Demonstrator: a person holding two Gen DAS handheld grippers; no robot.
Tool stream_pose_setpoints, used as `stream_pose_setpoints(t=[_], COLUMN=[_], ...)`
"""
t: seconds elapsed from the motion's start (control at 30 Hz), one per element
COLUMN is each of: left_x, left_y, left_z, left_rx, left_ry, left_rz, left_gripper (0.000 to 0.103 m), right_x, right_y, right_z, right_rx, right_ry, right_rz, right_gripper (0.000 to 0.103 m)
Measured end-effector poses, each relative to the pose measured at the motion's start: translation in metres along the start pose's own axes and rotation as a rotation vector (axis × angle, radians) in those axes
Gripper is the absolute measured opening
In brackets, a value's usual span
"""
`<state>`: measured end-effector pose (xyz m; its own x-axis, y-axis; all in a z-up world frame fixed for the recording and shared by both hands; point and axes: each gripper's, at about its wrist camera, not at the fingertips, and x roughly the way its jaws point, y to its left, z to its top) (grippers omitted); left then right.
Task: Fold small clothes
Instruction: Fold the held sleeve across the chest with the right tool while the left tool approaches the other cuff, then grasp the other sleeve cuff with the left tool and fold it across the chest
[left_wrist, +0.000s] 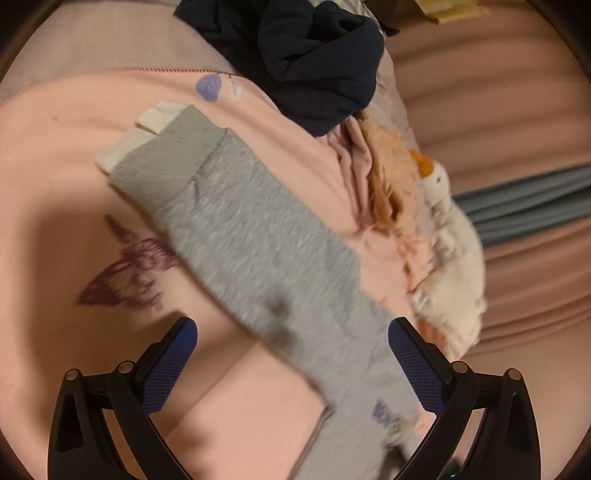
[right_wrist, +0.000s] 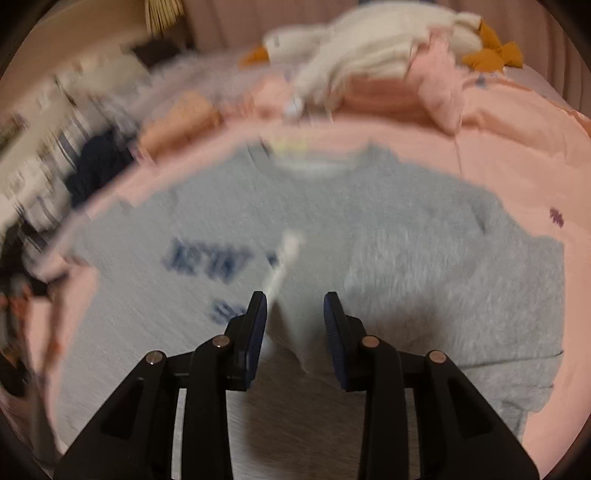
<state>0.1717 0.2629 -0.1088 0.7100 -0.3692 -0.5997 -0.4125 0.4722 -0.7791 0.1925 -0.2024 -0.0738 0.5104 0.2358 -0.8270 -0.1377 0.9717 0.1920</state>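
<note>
The grey top (right_wrist: 369, 229) lies spread on the pink bed (left_wrist: 55, 177), one sleeve (left_wrist: 236, 221) stretched out toward the dark pile (left_wrist: 314, 62) at the bed's far edge. The left tool (left_wrist: 291, 365) is spread wide, hovering over the sleeve near its shoulder. The right tool (right_wrist: 295, 332) is spread over a raised ridge of cloth mid-body, seemingly not pinching it. The fold looks barely begun. Next, probably: clamp the sleeve and carry it across the body.

Dark blue lettering printed on grey garment (right_wrist: 332, 240), too blurred to read; no other text legible.
</note>
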Motion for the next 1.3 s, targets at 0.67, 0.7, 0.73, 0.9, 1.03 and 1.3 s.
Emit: stream_pose_setpoints(t=[0.67, 0.7, 0.73, 0.9, 1.03, 1.3], left_x=[-0.008, -0.009, -0.009, 0.002, 0.027, 0.096], left_y=[-0.05, -0.065, -0.082, -0.162, -0.197, -0.202], left_z=[0.027, 0.018, 0.007, -0.065, -0.126, -0.239], left_rx=[0.25, 0.319, 0.389, 0.692, 0.878, 1.234], left_ry=[-0.217, -0.219, -0.219, -0.17, -0.096, 0.141], left_rz=[0.279, 0.274, 0.272, 0.188, 0.162, 0.296], left_gripper=[0.005, 0.005, 0.005, 0.005, 0.005, 0.066], right_x=[-0.087, -0.087, -0.087, -0.084, -0.083, -0.076], right_y=[-0.013, -0.015, -0.018, -0.023, -0.019, -0.018], right_z=[-0.019, -0.021, -0.024, -0.035, -0.043, -0.051], right_rx=[0.047, 0.052, 0.058, 0.095, 0.082, 0.097], right_ry=[-0.235, -0.232, -0.231, -0.216, -0.205, -0.151], right_rz=[0.063, 0.06, 0.055, 0.055, 0.058, 0.081], right_gripper=[0.035, 0.036, 0.036, 0.036, 0.037, 0.046])
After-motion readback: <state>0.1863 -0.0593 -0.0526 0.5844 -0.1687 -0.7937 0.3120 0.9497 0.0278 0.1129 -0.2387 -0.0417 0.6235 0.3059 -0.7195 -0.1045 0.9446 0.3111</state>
